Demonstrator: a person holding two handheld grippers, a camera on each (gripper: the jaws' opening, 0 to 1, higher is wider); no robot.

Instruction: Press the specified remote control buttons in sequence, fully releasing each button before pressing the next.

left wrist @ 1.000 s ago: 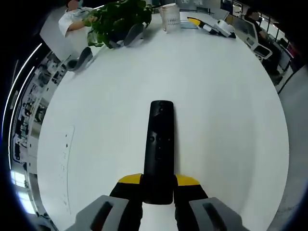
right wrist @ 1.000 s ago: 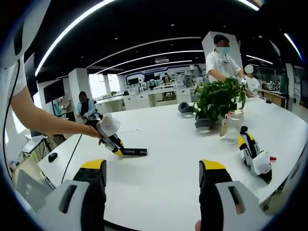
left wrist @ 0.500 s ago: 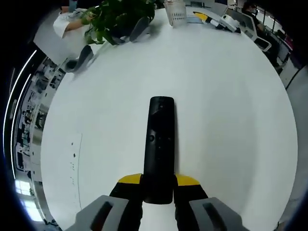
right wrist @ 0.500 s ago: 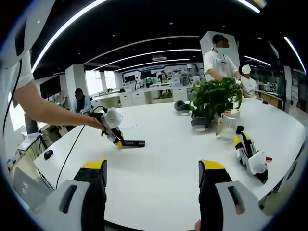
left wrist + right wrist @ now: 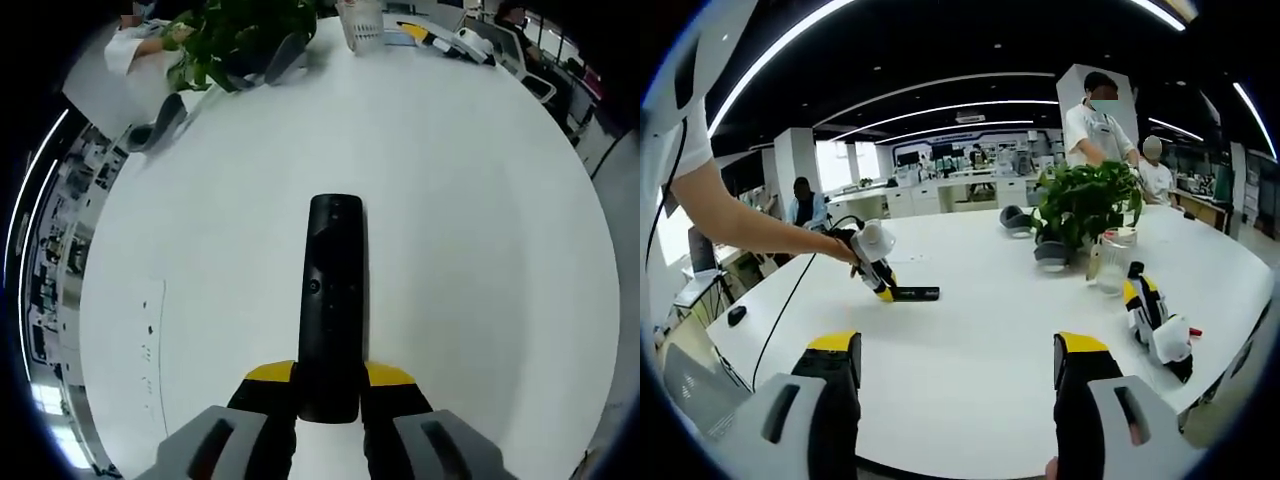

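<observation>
Left hand-held gripper point(image 5: 328, 388) clamps the near end of the remote control point(image 5: 333, 300) over the white surface point(image 5: 480, 220), right hand-held gripper point(image 5: 955, 375) gaping empty well apart; pressing the cantilevered far end could pivot it loose.

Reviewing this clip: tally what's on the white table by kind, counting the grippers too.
Remote control: 1
Potted plant: 1
Clear jar: 1
Dark grey headset-like items: 2
Left hand-held gripper: 1
Right hand-held gripper: 1
Spare hand-held gripper lying on the table: 1
Total: 8
</observation>
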